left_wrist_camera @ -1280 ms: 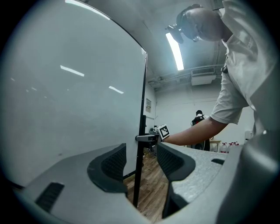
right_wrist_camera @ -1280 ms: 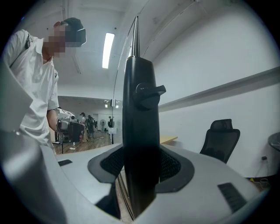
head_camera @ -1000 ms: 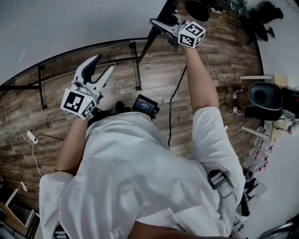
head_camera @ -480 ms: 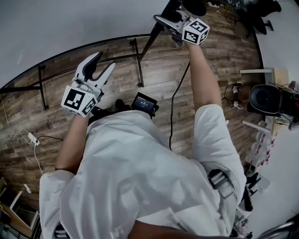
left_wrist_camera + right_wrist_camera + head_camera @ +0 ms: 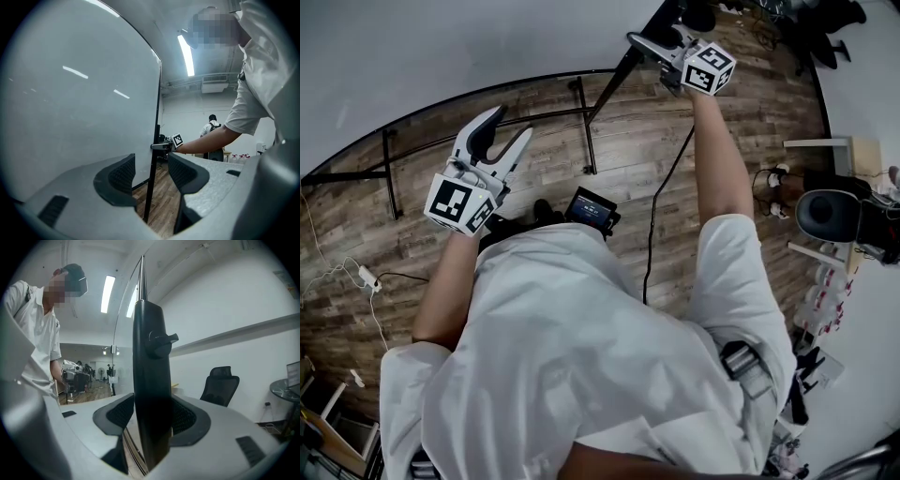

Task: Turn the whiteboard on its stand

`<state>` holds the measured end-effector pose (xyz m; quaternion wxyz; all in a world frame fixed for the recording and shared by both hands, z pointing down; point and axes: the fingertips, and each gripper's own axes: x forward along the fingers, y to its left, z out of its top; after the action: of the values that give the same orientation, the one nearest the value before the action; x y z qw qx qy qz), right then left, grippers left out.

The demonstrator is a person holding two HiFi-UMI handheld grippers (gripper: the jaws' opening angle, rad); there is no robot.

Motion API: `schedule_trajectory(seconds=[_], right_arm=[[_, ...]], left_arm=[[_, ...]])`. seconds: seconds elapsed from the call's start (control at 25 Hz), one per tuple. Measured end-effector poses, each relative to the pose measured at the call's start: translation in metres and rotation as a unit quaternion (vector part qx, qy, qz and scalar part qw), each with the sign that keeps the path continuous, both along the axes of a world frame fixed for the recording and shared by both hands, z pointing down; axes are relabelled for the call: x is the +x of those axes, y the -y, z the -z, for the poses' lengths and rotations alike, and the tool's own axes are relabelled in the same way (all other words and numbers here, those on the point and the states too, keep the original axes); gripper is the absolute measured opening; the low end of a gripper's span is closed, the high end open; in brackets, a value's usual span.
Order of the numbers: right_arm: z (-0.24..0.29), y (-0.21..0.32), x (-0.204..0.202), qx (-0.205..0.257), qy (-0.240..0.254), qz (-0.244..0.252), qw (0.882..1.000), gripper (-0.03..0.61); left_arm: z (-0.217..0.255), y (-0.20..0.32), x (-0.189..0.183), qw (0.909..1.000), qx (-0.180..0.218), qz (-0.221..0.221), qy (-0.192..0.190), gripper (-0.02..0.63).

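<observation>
From where the person stands, the whiteboard (image 5: 441, 56) fills everything from nine o'clock round to twelve. Its pale face is upright and its lower black edge sweeps in an arc above the wooden floor (image 5: 628, 169).

The right gripper (image 5: 649, 45) is out at one o'clock on a stretched arm, its jaws closed on the stand's black side post (image 5: 614, 82). In the right gripper view the post (image 5: 150, 380) fills the gap with both ribbed pads against it. A round locking knob (image 5: 161, 343) sits just above the grip.

The left gripper (image 5: 508, 127) is at eleven o'clock, pointed at the board's face near its lower edge, with jaws spread and nothing in them. In the left gripper view the board (image 5: 70, 93) takes the whole left half. Its black side edge (image 5: 154, 154) runs top to bottom beyond the gap between the open pads, touching neither, and the right gripper (image 5: 161, 146) is clamped on it farther off.

Two black foot bars (image 5: 391, 173) (image 5: 586, 127) of the stand jut toward the person, with wood planks running between and around them. At three o'clock an office chair (image 5: 830, 197) and a pale table edge (image 5: 825, 150) crowd the right side, well apart from the post. A white cable with a power strip (image 5: 361, 274) lies on the floor at nine o'clock, near the left foot bar. Past the post in the right gripper view, a black chair (image 5: 220, 380) stands at three o'clock by the white wall (image 5: 243, 301).
</observation>
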<state>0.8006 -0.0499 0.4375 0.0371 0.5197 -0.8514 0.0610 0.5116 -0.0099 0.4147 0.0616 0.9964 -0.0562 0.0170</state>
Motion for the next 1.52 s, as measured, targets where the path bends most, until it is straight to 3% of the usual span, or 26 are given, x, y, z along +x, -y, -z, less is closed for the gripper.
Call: schedule_trajectory(seconds=[0.44, 0.56, 0.68, 0.84, 1.04, 1.28, 1.52], right_arm=[[0.0, -0.009, 0.021, -0.004, 0.012, -0.04, 0.999, 0.241], [0.001, -0.01, 0.018, -0.006, 0.005, -0.063, 0.998, 0.277], [0.008, -0.025, 0.019, 0.013, 0.003, -0.119, 0.993, 0.302], [0.022, -0.061, 0.02, 0.056, 0.013, -0.205, 0.977, 0.302], [0.052, -0.098, -0.036, 0.105, -0.038, -0.252, 0.961, 0.247], [0.102, -0.121, -0.135, 0.151, -0.061, -0.247, 0.955, 0.119], [0.126, -0.14, -0.22, 0.156, -0.073, -0.296, 0.94, 0.004]], left_arm=[[0.0, 0.001, -0.006, 0.9999, -0.009, 0.004, -0.003, 0.224], [0.002, -0.001, -0.01, 1.0, -0.008, 0.003, -0.003, 0.224], [0.007, -0.004, -0.021, 0.9999, -0.008, 0.008, -0.005, 0.224], [0.015, 0.002, -0.041, 0.9997, -0.002, 0.018, -0.014, 0.224], [0.023, 0.022, -0.068, 0.9989, 0.006, 0.041, -0.023, 0.224], [0.042, 0.037, -0.12, 0.9979, 0.011, 0.052, -0.038, 0.215], [0.066, 0.056, -0.189, 0.9952, 0.019, 0.068, -0.067, 0.204]])
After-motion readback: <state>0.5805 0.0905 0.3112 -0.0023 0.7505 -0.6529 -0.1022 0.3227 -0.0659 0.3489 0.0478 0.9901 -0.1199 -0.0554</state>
